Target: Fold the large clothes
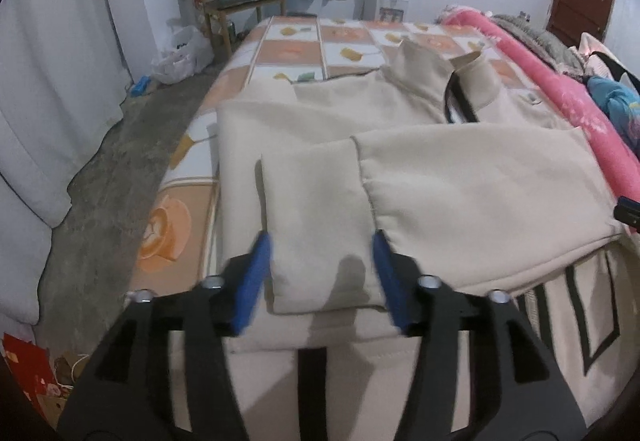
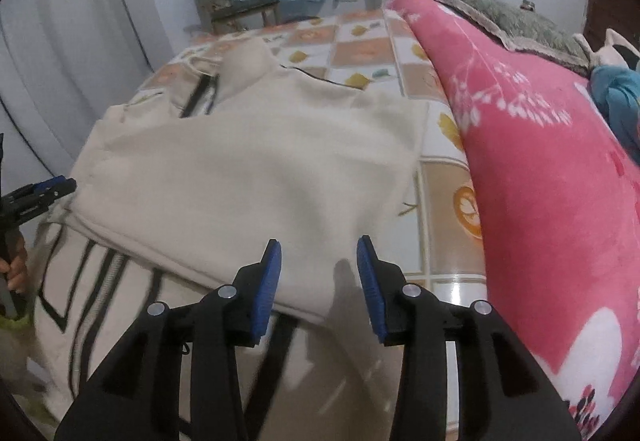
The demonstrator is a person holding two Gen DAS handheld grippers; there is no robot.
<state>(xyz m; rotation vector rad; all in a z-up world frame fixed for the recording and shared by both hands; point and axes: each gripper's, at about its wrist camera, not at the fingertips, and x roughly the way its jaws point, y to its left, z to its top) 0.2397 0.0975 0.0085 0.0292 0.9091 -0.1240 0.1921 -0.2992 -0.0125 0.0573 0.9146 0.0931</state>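
Both wrist views downward, close over sweatshirt point(image 1: 400, 177)

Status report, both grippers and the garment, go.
Left gripper open, right gripper open, nothing gripped. Beige jacket flat on bed, sleeves folded across. Pink blanket beside it, not touching.

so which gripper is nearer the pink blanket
Right. The right gripper hangs open over the beige garment right beside the pink blanket; the left gripper sits farther away, across the garment.
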